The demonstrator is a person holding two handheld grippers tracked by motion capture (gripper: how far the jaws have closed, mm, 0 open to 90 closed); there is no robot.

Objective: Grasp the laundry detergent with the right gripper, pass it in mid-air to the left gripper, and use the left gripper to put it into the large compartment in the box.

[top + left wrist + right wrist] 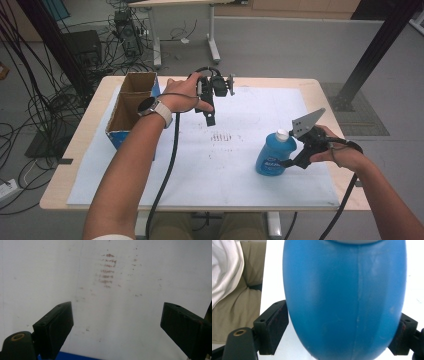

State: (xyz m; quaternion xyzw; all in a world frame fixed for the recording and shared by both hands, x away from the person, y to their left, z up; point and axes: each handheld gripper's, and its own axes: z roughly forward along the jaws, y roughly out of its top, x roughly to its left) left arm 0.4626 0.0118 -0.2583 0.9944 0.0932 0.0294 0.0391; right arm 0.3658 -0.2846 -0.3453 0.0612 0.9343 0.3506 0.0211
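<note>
A blue bottle (pixel 274 154) with a white cap stands on the white sheet (pixel 225 170) at the right of the table. My right gripper (pixel 287 162) comes at it from the right, low on its body. In the right gripper view the bottle (pixel 344 297) sits between both jaws of that gripper (pixel 339 326), whose pads touch its sides. My left gripper (pixel 210 119) hangs over the sheet near the table's far middle, pointing down. It is open and nothing lies between the jaws of this gripper (pixel 116 315), just stained paper (pixel 107 272).
An open cardboard box (pixel 131 107) with blue sides and a divider stands at the table's left edge, just left of my left hand. Reddish marks (pixel 222 136) dot the middle of the sheet. Cables, a second table and black frame posts surround the table.
</note>
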